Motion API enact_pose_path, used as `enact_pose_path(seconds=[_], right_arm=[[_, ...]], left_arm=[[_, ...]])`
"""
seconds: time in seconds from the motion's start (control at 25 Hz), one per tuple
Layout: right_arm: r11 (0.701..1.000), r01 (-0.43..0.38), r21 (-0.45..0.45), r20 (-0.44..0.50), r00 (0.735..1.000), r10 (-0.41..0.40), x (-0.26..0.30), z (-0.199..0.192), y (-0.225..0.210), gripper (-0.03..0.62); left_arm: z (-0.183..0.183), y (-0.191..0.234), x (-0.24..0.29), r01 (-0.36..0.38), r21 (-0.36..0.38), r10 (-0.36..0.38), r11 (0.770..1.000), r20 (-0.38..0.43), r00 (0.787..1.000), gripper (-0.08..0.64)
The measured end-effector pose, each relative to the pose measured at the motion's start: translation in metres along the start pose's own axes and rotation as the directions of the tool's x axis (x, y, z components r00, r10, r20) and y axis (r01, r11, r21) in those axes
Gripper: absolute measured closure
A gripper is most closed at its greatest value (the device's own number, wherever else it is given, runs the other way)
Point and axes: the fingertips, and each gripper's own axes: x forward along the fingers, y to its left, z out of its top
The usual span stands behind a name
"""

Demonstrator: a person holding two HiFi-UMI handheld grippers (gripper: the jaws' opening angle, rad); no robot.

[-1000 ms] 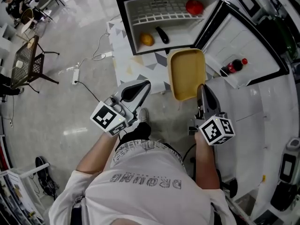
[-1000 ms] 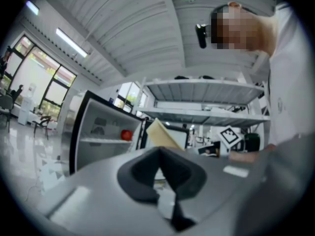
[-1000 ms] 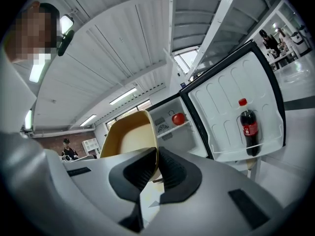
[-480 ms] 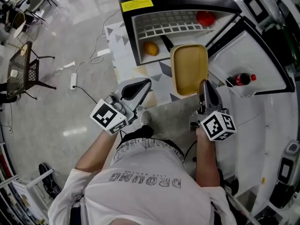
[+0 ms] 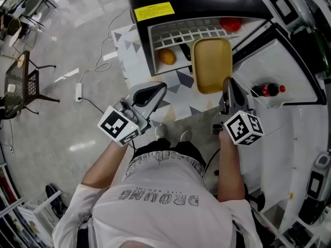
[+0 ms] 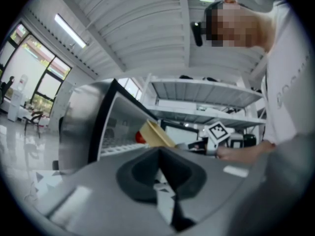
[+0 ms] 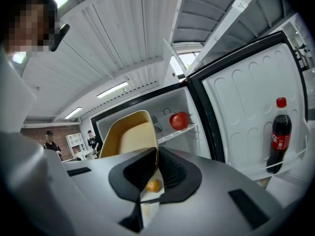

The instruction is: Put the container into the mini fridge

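A yellow rectangular container hangs in front of the open mini fridge, its far end over the fridge's lower opening. My right gripper is shut on the container's near rim; in the right gripper view the container rises above the jaws. My left gripper sits to the left, below the fridge, jaws together with nothing between them. From the left gripper view the container shows beside the fridge opening.
Inside the fridge lie an orange fruit, a dark object and a red apple on the wire shelf. The open door at right holds a cola bottle. A cable and power strip lie on the floor left.
The container and my right gripper have moved forward toward the fridge opening; the fridge now looms closer. My left gripper has stayed shut and kept its place beside me.
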Motion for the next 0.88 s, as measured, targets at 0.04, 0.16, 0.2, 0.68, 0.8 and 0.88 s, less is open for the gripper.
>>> enact_pose_path(seconds=[0.04, 0.16, 0.2, 0.68, 0.8, 0.88], right_arm=[[1.0, -0.001, -0.006, -0.001, 1.0, 0.001, 0.004, 0.002, 0.0, 0.575], [1.0, -0.001, -0.02, -0.003, 1.0, 0.001, 0.017, 0.006, -0.002, 0.575], [1.0, -0.002, -0.023, -0.005, 1.0, 0.002, 0.022, 0.008, -0.003, 0.575], [0.997, -0.062, -0.055, -0.072, 0.996, 0.058, 0.081, 0.02, -0.021, 0.575], [0.994, -0.085, -0.065, -0.092, 0.993, 0.079, 0.095, 0.023, -0.023, 0.575], [0.993, -0.099, -0.071, -0.103, 0.99, 0.092, 0.103, 0.025, -0.024, 0.575]], left_arm=[[0.001, 0.002, 0.001, -0.001, 0.0, 0.001, 1.0, 0.0, 1.0, 0.554], [0.002, 0.007, 0.005, -0.005, -0.001, 0.005, 1.0, -0.002, 1.0, 0.554], [0.001, 0.009, 0.006, -0.008, -0.001, 0.008, 1.0, -0.005, 1.0, 0.554], [-0.002, 0.022, 0.038, -0.076, -0.013, 0.076, 0.997, -0.014, 0.997, 0.554], [-0.002, 0.025, 0.046, -0.096, -0.014, 0.096, 0.995, -0.012, 0.995, 0.554], [-0.001, 0.027, 0.051, -0.11, -0.015, 0.11, 0.994, -0.009, 0.994, 0.554]])
